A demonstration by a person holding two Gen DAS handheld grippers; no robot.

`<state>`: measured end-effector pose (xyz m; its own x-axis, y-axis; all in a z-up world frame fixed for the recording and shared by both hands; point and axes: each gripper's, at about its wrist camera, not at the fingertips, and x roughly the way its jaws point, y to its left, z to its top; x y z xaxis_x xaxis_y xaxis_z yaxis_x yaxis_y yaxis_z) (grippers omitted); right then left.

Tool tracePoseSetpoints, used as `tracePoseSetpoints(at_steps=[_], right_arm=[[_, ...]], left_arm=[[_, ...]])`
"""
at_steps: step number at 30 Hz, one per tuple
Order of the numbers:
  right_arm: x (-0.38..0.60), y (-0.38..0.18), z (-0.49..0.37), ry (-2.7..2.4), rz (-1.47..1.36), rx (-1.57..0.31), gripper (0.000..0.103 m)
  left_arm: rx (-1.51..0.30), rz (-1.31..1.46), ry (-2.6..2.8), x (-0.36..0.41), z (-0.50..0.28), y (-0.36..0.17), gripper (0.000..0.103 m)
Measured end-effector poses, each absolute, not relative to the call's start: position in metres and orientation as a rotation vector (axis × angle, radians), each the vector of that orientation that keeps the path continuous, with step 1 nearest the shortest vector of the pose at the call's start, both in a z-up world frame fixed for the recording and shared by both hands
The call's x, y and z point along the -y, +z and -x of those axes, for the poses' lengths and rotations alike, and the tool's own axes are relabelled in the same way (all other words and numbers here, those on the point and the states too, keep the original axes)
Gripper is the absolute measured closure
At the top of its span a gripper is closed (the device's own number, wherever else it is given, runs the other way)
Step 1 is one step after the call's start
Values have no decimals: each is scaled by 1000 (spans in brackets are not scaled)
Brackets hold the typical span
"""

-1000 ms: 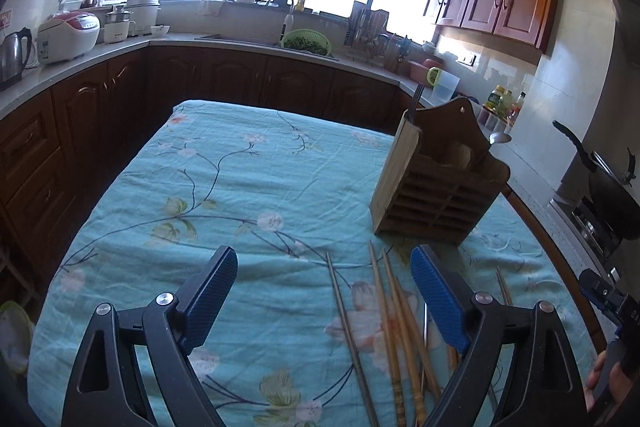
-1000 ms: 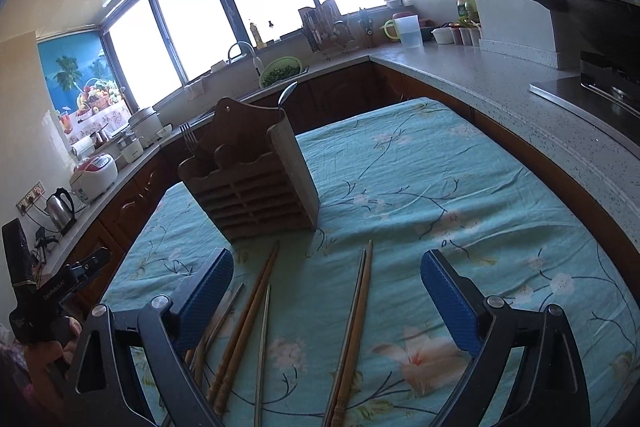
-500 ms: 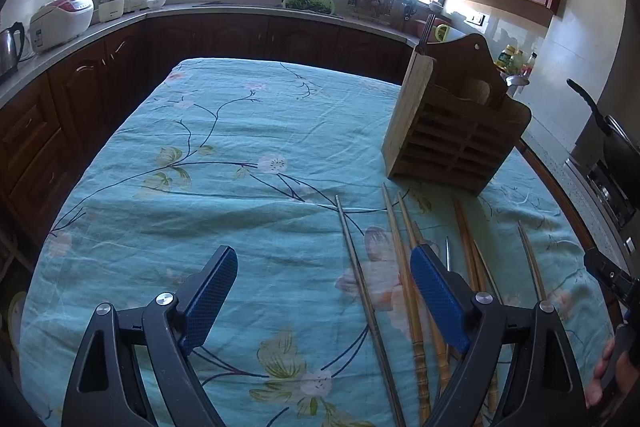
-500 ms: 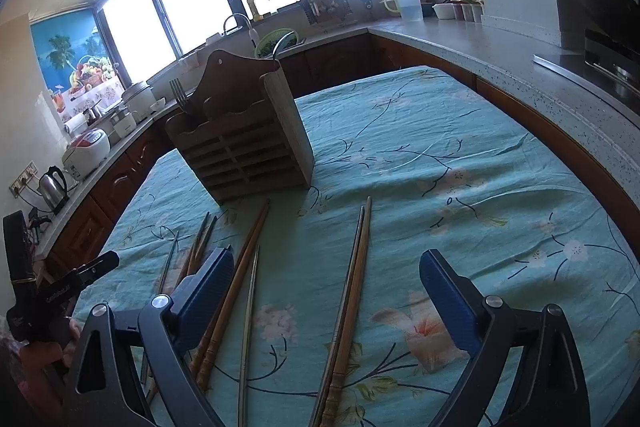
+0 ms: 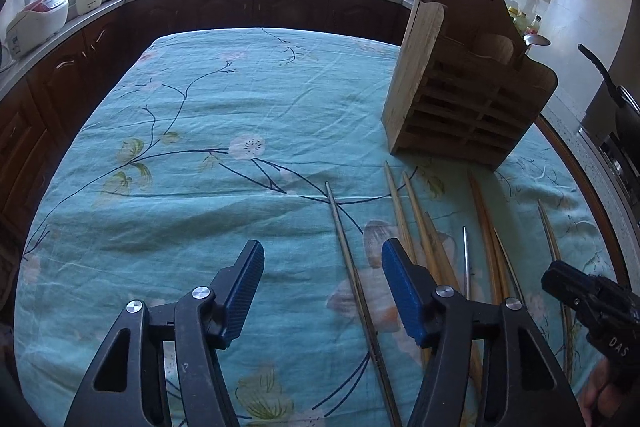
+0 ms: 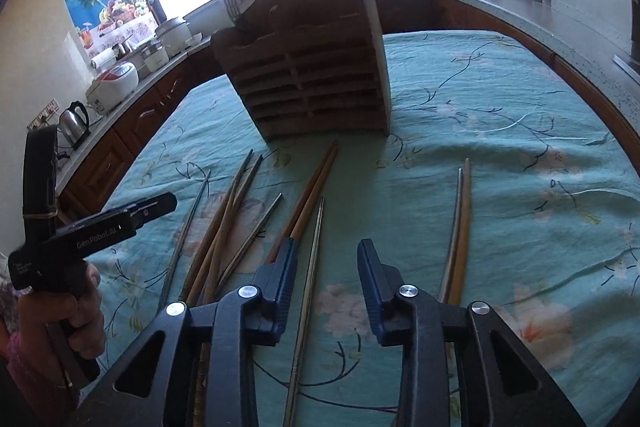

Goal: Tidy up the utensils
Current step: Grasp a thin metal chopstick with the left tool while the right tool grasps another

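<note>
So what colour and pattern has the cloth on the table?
The tablecloth is teal, printed with dark branches and pale flowers; the left wrist view shows it best.

Each view is taken from a camera mounted on a hand-held gripper, looking forward and steeply down along its two fingers, close above the table [image 5: 200,115]. In the left wrist view, the wooden rack [image 5: 464,99] is seen to the right, far side. In the right wrist view, the same rack [image 6: 312,75] is seen ahead at centre. The rack, the chopsticks [image 6: 308,199] before it and the tablecloth are shared by both views.
</note>
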<state>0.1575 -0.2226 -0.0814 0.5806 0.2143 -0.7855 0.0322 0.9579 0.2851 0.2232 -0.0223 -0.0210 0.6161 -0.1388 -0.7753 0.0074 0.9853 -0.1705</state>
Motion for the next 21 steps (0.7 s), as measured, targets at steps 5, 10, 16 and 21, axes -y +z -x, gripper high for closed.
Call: tracePoseSetpoints(at_steps=[5, 10, 16, 21], right_arm=[[214, -96, -171, 110, -246, -1007, 80], [207, -97, -186, 100, -191, -1020, 81], [194, -98, -199, 74, -58, -1024, 85], [195, -98, -201, 68, -55, -1014, 97]], left_arm=[[-939, 136, -102, 31, -248, -30, 53], [-981, 121, -124, 38, -269, -42, 67], [-968, -38, -112, 63, -274, -47, 72], [-954, -57, -151, 69, -274, -49, 98]])
